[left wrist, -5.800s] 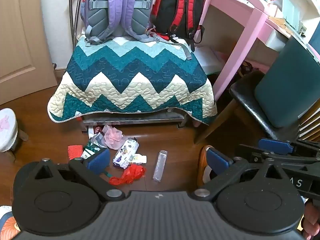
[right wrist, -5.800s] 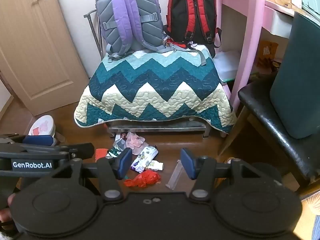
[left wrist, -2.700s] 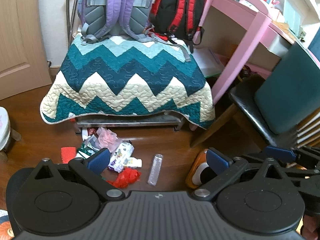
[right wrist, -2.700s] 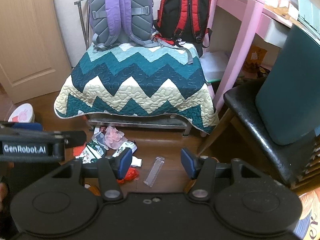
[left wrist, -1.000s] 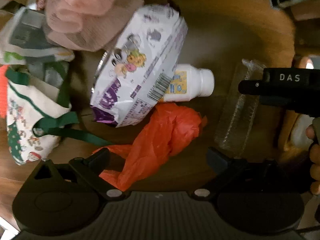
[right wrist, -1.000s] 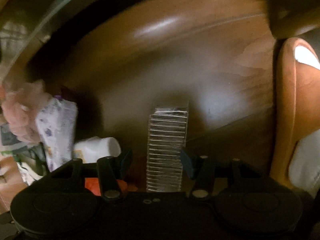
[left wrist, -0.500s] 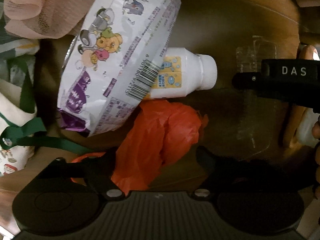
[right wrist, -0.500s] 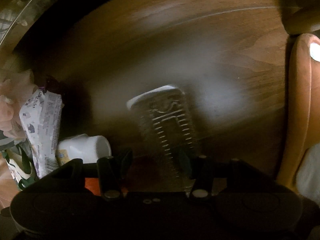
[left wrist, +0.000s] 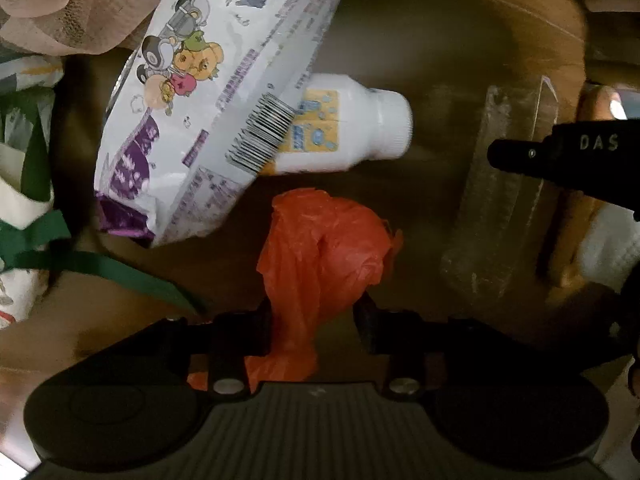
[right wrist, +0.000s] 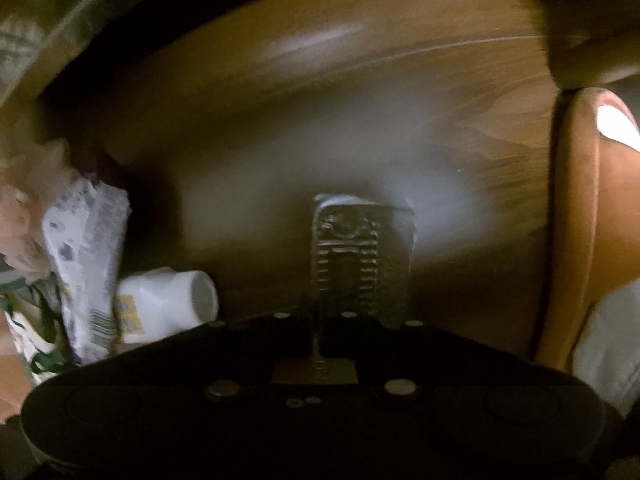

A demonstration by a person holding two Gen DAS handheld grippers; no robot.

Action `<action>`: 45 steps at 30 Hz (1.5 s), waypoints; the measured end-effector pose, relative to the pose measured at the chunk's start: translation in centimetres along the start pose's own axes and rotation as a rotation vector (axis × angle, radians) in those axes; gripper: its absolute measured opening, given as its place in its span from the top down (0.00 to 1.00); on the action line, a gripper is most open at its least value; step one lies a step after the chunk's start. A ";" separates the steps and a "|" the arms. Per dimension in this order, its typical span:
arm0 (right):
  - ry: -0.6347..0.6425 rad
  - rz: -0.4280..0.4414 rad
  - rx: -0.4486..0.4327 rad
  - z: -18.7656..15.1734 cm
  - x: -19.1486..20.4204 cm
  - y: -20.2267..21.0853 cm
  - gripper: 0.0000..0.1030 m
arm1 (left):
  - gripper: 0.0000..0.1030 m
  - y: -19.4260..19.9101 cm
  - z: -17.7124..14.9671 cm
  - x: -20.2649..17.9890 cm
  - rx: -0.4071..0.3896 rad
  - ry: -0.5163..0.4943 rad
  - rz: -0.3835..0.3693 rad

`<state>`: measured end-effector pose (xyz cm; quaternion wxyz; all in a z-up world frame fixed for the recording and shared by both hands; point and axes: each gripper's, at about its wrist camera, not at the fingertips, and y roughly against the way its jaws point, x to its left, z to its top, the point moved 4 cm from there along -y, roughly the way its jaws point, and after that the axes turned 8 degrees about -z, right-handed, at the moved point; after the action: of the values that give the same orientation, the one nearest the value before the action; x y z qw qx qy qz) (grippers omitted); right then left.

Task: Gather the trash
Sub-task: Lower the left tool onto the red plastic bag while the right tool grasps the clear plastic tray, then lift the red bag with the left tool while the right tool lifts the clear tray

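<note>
Dropped from a standing view of the quilted bed and backpacks to just above the wooden floor [right wrist: 360, 92], close over the litter beside the bed's edge. Left gripper [left wrist: 314, 330] now with jaws drawn in from wide apart onto the crumpled orange plastic bag [left wrist: 324, 240], pinched at its near end. Right gripper [right wrist: 318, 334] likewise narrowed from spread jaws to a tight clamp on the near end of the clear ridged plastic tray [right wrist: 360, 252], which has turned from its slanted lie half a second ago to pointing straight ahead.
</note>
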<state>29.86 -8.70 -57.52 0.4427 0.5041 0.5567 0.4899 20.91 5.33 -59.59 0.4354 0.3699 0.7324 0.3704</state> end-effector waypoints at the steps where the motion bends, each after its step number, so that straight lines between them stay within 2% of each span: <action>1: 0.001 -0.005 -0.006 0.0 0.1 0.6 0.97 | 0.64 0.4 -0.3 -0.2 -0.002 0.006 -0.002; 10: 0.053 0.018 -0.108 -1.1 0.2 9.0 0.97 | 0.64 5.1 -2.0 -1.4 -0.087 -0.011 0.010; 17: 0.116 0.049 -0.235 -2.8 -0.1 17.5 0.97 | 0.64 12.2 -4.9 -4.0 -0.218 -0.072 0.032; 22: 0.133 0.113 -0.346 -4.9 -1.4 24.9 0.97 | 0.64 18.4 -6.9 -7.0 -0.361 -0.090 0.001; 30: 0.228 0.197 -0.566 -10.1 -2.9 37.7 0.97 | 0.64 29.8 -12.7 -12.9 -0.601 -0.183 -0.023; 34: 0.277 0.195 -0.685 -12.9 -4.2 44.0 0.97 | 0.64 34.6 -15.8 -16.3 -0.694 -0.244 -0.044; 39: 0.305 0.186 -0.813 -16.0 -7.0 50.9 0.97 | 0.64 38.9 -19.2 -21.3 -0.799 -0.351 -0.059; 45: 0.270 0.159 -0.945 -17.8 -12.2 57.9 0.97 | 0.64 43.5 -22.0 -28.3 -0.901 -0.494 -0.079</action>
<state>20.88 -21.95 2.16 0.5080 0.2214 0.2861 0.7817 20.18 -4.33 -4.02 0.7251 0.1941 0.3888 0.5343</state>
